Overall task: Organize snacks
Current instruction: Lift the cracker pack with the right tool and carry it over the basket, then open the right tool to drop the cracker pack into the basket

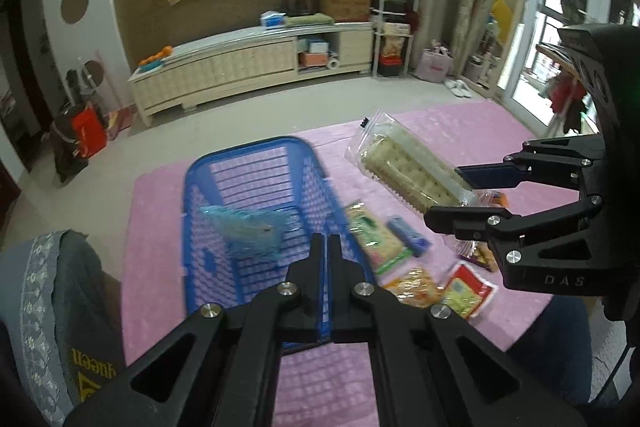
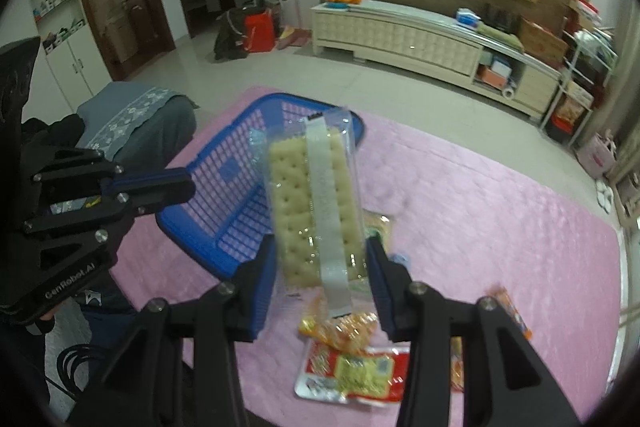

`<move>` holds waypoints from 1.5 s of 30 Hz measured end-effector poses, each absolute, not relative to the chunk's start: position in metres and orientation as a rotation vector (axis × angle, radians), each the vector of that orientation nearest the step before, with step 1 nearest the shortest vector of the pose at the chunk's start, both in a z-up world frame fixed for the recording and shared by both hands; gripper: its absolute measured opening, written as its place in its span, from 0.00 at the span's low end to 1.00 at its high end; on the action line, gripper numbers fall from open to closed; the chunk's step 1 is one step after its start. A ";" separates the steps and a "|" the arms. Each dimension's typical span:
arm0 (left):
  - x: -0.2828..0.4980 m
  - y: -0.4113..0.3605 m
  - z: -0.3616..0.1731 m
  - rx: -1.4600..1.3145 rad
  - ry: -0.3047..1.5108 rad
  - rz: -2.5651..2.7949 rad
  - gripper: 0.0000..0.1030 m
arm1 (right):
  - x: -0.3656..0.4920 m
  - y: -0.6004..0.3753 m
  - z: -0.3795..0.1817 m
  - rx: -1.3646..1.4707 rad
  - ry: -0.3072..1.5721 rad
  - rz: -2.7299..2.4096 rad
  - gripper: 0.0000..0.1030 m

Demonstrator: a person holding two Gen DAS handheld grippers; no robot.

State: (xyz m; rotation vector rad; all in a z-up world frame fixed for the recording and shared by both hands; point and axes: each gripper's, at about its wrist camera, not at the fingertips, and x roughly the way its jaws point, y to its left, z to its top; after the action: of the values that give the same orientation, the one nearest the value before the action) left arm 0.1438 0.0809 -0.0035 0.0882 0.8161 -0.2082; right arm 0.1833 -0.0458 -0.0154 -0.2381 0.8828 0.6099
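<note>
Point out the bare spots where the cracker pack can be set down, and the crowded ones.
Free: most of the blue basket floor beyond the light blue packet; the pink mat beyond the snacks toward its far edge. Crowded: the mat beside the basket, where the green packet, the red-and-yellow packet and others lie close together under the cracker pack.

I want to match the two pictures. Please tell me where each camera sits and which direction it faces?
Left wrist: on the left hand-held gripper, shut and empty, looking down over the basket; the right hand-held gripper shows at right.
Right wrist: on the right gripper, looking down along the cracker pack it grips; the left gripper shows at left.
Shared: basket, cracker pack, pink cloth, snacks, yellow wall cloth.
</note>
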 end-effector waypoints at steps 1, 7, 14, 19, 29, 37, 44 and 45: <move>0.146 0.088 -0.006 0.081 0.820 -0.197 0.00 | 0.185 -0.038 -0.018 -0.244 0.888 0.622 0.47; 0.158 0.124 -0.018 0.023 0.850 -0.151 0.01 | 0.204 -0.007 -0.032 -0.265 0.921 0.625 0.47; 0.177 0.142 -0.033 0.002 0.885 -0.134 0.00 | 0.230 0.017 -0.046 -0.297 0.952 0.609 0.47; 0.199 0.148 -0.045 -0.004 0.903 -0.142 0.01 | 0.254 0.024 -0.057 -0.279 0.983 0.572 0.47; 0.217 0.141 -0.061 -0.008 0.914 -0.141 0.14 | 0.266 0.034 -0.070 -0.360 0.918 0.568 0.49; 0.207 0.135 -0.061 0.048 0.902 -0.122 0.66 | 0.265 0.023 -0.063 -0.345 0.863 0.540 0.95; 0.192 0.129 -0.046 0.042 0.872 -0.130 0.78 | 0.250 0.002 -0.047 -0.315 0.848 0.532 1.00; 0.190 0.127 -0.043 0.047 0.867 -0.130 0.80 | 0.247 -0.001 -0.044 -0.314 0.843 0.529 1.00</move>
State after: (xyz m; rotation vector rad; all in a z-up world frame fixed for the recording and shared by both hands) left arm 0.1902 0.1271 -0.0432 0.0475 0.8667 -0.1303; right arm 0.2472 -0.0015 -0.0444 -0.3136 0.8430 0.5289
